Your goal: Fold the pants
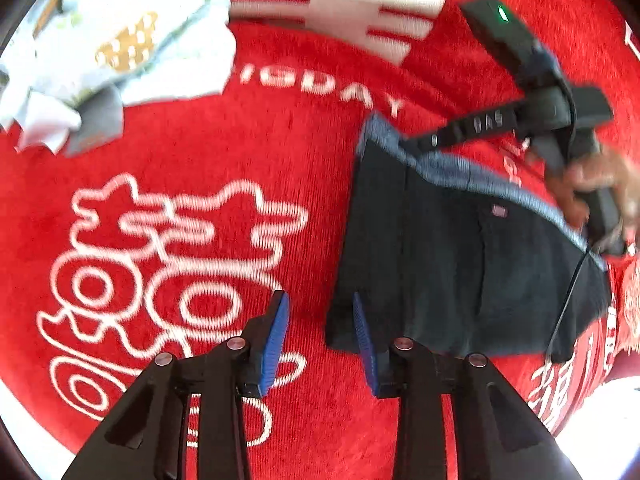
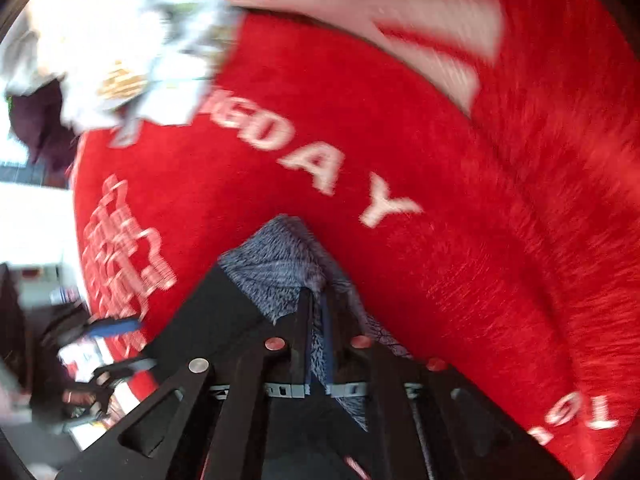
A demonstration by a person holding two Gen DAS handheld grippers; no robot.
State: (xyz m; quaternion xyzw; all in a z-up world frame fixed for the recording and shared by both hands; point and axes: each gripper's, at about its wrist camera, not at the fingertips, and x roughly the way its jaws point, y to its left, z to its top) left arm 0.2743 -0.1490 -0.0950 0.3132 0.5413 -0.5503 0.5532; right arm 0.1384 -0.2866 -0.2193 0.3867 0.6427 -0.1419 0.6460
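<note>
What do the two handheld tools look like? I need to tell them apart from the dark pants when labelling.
The left tool has black angular linkage arms with round silver pivot pins and ribbed blue pads on its fingers. The right tool is black too, with reddish and silver pins. Seen from the left wrist view, its body carries a green light, white lettering and a thin black cable.

Bright daylight washed out the pale crumpled clothes (image 1: 120,40); fisheye curvature bent the red plush blanket (image 1: 280,152) at black-vignetted edges, and motion blur smeared the right view.
</note>
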